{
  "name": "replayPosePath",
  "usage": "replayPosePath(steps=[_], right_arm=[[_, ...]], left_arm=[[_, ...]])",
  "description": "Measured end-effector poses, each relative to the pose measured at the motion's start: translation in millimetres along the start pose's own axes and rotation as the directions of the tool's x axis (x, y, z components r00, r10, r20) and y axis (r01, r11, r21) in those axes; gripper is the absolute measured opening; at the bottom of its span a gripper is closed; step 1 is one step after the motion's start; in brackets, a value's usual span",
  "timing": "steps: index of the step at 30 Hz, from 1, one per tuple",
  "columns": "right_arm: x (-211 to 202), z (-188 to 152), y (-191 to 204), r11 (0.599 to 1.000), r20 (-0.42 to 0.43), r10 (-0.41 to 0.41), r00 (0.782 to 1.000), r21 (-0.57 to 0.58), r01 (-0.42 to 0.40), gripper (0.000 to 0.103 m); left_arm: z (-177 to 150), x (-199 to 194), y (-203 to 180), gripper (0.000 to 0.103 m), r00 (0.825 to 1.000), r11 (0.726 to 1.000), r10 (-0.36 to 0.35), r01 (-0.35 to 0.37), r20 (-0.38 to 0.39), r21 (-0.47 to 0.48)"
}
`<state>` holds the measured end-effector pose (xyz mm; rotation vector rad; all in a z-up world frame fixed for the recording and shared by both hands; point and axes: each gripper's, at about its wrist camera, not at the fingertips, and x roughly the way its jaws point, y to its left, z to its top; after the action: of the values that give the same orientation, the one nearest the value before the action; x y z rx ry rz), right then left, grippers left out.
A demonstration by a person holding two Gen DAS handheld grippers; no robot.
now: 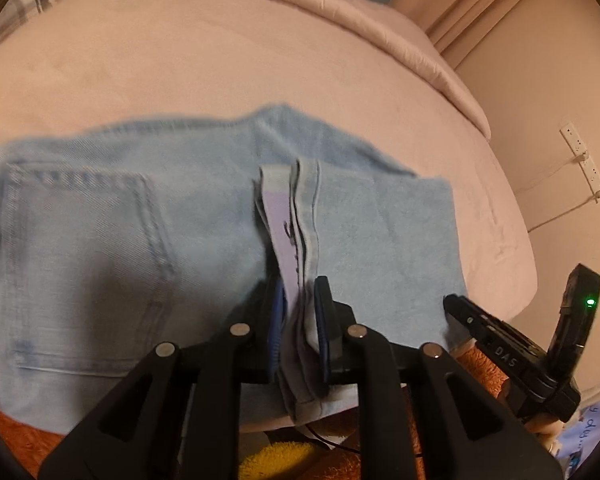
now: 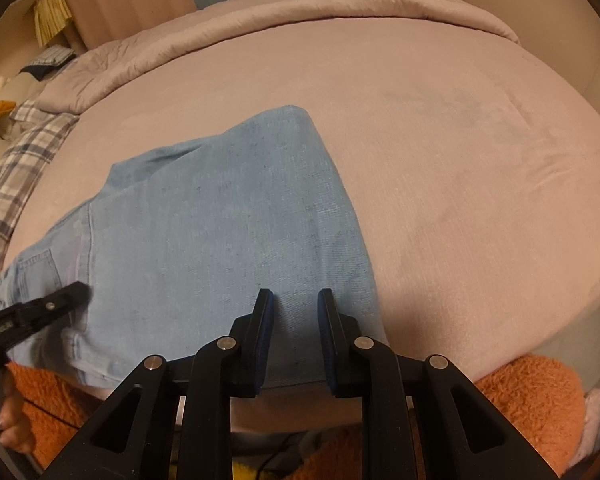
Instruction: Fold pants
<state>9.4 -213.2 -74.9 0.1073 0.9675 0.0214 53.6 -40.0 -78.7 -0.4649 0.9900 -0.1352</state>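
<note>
My left gripper (image 1: pixel 299 312) pinches the jeans (image 1: pixel 100 240) hems (image 1: pixel 300 216), right gripper (image 2: pixel 295 336) open; jeans half folded on the bed (image 2: pixel 460 200), one more fold left

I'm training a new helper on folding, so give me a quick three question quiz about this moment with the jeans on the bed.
1. True or false: the left tongs are clamped on the jeans hems.
2. The right tongs are: A) shut on the jeans, B) open.
3. Fill in: the jeans lie on a ___.

Key: 1 true; 2 B; 3 bed.
</note>
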Motion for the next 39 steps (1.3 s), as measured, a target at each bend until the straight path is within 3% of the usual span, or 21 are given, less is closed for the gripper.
replayPosePath(steps=[3,5,8,11,19,28,33,35,39], right_arm=[[3,4,4,1.000,-0.005,-0.011,1.000,-0.001,0.011,0.024],[3,5,7,1.000,-0.007,-0.013,1.000,-0.002,0.013,0.029],[5,8,11,1.000,-0.009,-0.014,1.000,-0.003,0.014,0.036],[6,8,15,1.000,-0.009,-0.026,1.000,-0.015,0.026,0.039],[8,10,19,1.000,-0.012,-0.008,1.000,-0.004,0.008,0.050],[9,8,25,1.000,-0.001,-0.011,1.000,-0.025,0.011,0.054],[7,6,22,0.999,0.003,-0.013,1.000,-0.029,0.013,0.054],[7,6,21,1.000,0.005,-0.012,1.000,-0.026,0.012,0.054],[8,4,24,0.999,0.009,-0.020,1.000,-0.030,0.020,0.056]], left_arm=[[6,-28,7,0.041,0.996,1.000,0.005,-0.003,0.084,-0.022],[11,-47,13,0.066,0.989,0.999,0.031,-0.025,0.148,-0.042],[16,-74,30,0.080,0.961,0.991,0.124,-0.111,0.246,-0.069],[21,-91,50,0.092,0.933,0.977,0.209,-0.183,0.292,-0.112],[19,-95,112,0.093,0.932,0.939,0.282,-0.219,0.229,-0.264],[7,-103,118,0.094,0.936,0.944,0.255,-0.187,0.242,-0.272],[5,-114,137,0.100,0.903,0.911,0.339,-0.245,0.263,-0.331],[2,-111,148,0.100,0.911,0.901,0.342,-0.247,0.231,-0.357],[-7,-96,162,0.100,0.943,0.897,0.291,-0.210,0.162,-0.390]])
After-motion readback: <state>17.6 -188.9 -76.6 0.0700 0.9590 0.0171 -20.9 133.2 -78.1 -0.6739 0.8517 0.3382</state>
